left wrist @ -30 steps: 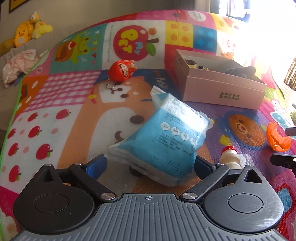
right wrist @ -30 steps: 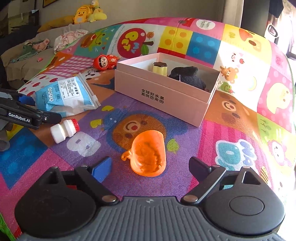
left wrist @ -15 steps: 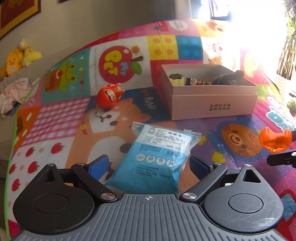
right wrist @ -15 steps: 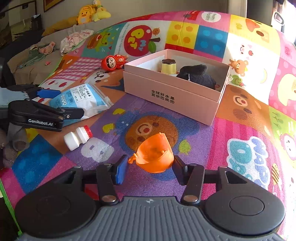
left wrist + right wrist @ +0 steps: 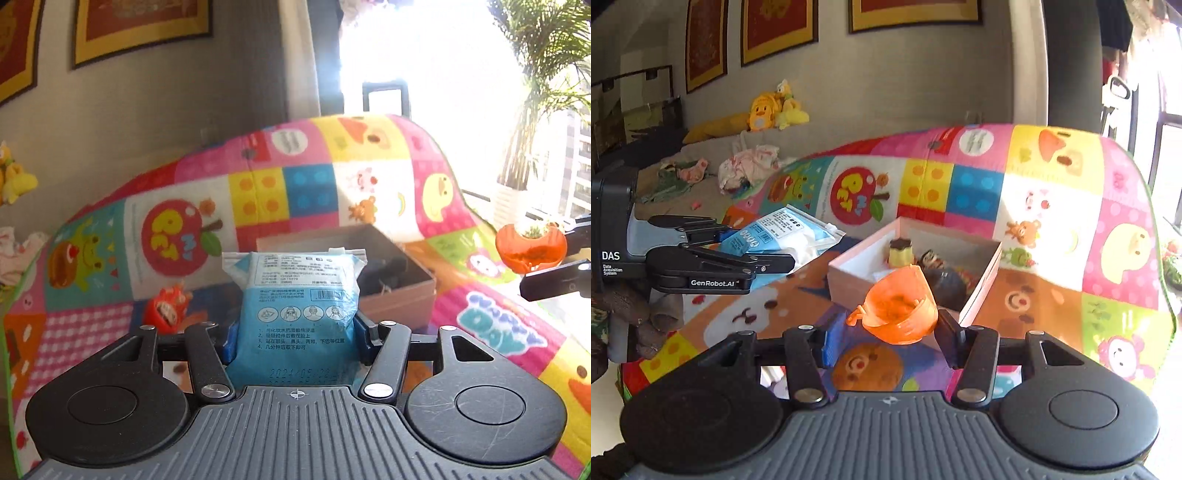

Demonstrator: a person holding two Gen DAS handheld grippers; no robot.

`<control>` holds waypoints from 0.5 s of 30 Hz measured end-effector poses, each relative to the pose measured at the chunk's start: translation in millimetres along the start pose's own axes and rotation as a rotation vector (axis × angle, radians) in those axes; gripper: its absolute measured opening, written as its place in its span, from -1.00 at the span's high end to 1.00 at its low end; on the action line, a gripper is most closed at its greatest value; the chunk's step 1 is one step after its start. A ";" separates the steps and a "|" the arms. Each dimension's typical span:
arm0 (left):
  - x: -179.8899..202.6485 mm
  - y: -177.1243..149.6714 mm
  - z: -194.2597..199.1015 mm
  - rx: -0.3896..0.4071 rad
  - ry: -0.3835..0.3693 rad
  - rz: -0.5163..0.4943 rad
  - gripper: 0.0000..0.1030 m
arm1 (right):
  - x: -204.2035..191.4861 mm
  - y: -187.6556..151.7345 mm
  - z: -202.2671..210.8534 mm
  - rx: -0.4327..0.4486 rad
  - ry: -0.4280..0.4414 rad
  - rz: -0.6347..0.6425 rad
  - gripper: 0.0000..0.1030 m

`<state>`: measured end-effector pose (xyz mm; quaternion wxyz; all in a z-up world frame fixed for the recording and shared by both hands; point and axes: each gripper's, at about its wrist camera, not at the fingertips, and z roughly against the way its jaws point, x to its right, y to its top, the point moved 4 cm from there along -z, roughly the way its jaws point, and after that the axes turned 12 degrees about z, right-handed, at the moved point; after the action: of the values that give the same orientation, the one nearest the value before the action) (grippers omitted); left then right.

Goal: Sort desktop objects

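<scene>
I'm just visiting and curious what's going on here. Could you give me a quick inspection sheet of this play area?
Surface: colourful cartoon play mat.
Job's things: blue wipes packet and orange plastic toy cup, both lifted; open pink box holding small toys.
Clutter: red daruma doll on the mat.
Tools: left tool just closed on the packet; right tool grips the cup.
Cables: nothing seen.
Surroundings: framed pictures, yellow plush toys, bright window, potted palm.
</scene>
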<state>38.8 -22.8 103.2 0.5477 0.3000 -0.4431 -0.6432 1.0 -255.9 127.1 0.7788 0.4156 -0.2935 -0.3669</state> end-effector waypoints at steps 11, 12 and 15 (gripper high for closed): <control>17.7 27.1 -146.9 -0.063 -0.009 -0.031 -0.28 | 16.8 8.3 -5.8 0.005 -0.061 0.028 0.00; 13.4 15.3 -153.6 -0.095 -0.001 -0.027 -0.36 | 18.7 6.8 -9.7 -0.006 -0.064 0.025 0.00; -2.2 -9.2 -150.0 -0.091 0.019 0.011 -0.69 | 26.8 5.8 -25.6 -0.031 -0.066 0.011 0.00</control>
<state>166.0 -56.8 30.6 0.5685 0.2786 -0.4097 -0.6568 37.4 -264.4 123.8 0.7772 0.3895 -0.3154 -0.3805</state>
